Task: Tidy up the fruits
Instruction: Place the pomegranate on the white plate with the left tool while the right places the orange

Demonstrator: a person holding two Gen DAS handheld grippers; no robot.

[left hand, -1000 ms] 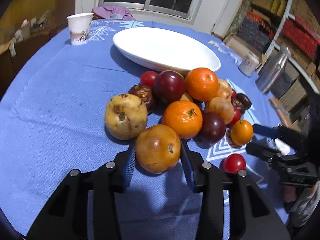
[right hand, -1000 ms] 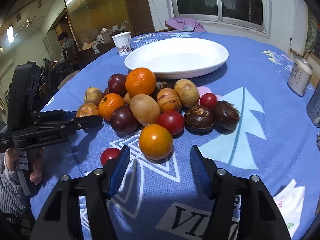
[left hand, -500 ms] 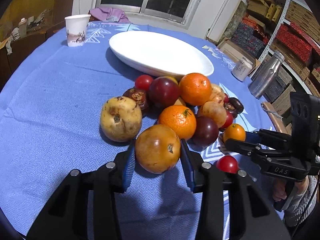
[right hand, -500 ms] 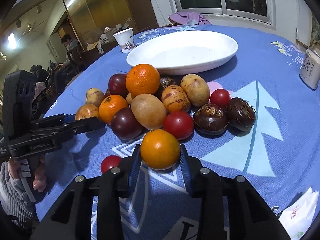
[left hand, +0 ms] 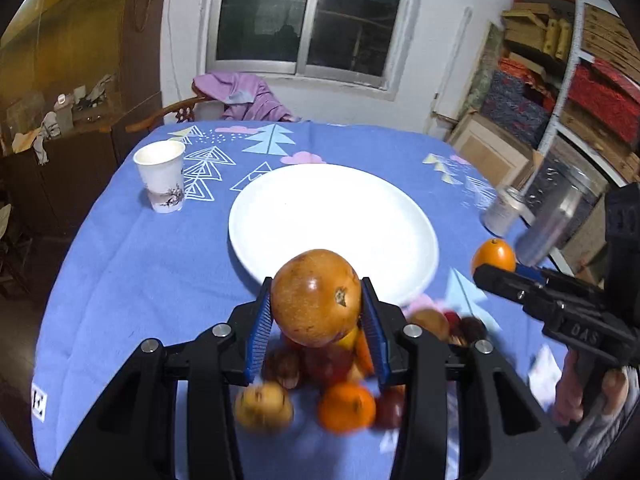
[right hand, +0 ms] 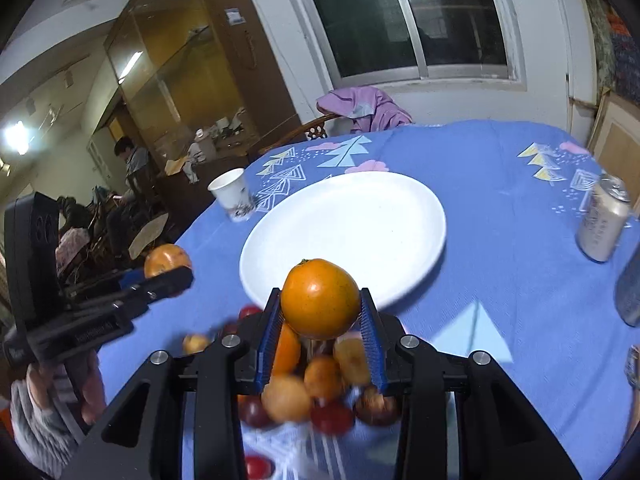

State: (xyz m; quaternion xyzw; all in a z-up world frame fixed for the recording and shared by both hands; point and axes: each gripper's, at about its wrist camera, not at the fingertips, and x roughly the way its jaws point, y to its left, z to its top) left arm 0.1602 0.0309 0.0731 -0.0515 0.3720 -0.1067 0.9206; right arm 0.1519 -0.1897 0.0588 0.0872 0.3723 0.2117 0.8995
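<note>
My left gripper (left hand: 316, 300) is shut on a brownish-orange round fruit (left hand: 315, 291), held in the air just short of the near rim of the white plate (left hand: 332, 220). My right gripper (right hand: 320, 304) is shut on a smooth orange fruit (right hand: 320, 298), also raised in front of the white plate (right hand: 348, 232). The pile of mixed fruits (left hand: 320, 392) lies blurred on the blue cloth below both grippers and shows in the right wrist view as the fruit pile (right hand: 316, 388). In each wrist view the other gripper appears from the side with its fruit: the right gripper (left hand: 496, 268) and the left gripper (right hand: 168, 272).
A paper cup (left hand: 161, 181) stands left of the plate. A metal can (right hand: 602, 220) and a steel flask (left hand: 556, 216) stand at the right. A chair with a purple garment (left hand: 244, 98) is beyond the table. A person sits far back left (right hand: 130, 160).
The right gripper closed on the orange fruit. Both grippers then rose with their fruits off the cloth and moved toward the plate, leaving the pile below.
</note>
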